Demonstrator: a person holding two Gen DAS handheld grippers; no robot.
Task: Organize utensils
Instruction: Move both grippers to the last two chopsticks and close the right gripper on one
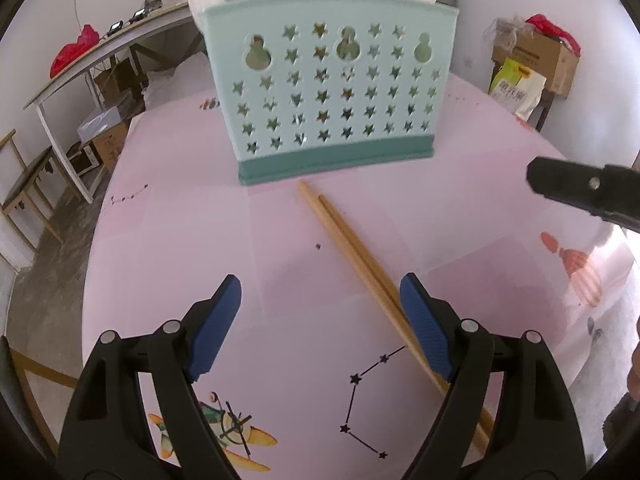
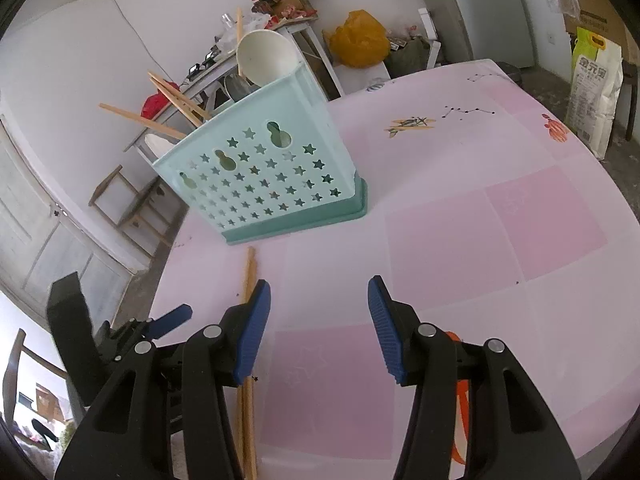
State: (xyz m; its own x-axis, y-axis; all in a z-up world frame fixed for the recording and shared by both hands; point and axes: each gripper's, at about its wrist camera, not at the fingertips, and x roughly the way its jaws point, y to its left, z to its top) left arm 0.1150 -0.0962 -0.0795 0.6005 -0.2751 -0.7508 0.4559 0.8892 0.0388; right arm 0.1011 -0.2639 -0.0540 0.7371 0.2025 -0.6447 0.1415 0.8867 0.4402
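A: Left wrist view: right gripper (image 1: pixel 536 178) entering at the edge, jaw state not discernible there. Right wrist view: orange strap (image 2: pixel 460 400) under that gripper, yellow bag (image 2: pixel 362 38) behind.

B: Left gripper (image 1: pixel 320 320) spread wide, holding nothing; right gripper (image 2: pixel 318 328) likewise wide, empty.

A: Chopsticks (image 1: pixel 348 248) flat on pink tablecloth (image 1: pixel 180 240), just before teal star-cut holder (image 1: pixel 324 92); bowl (image 2: pixel 266 56), more chopsticks inside.

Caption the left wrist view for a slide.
Open left gripper above two chopsticks lying before the utensil holder.
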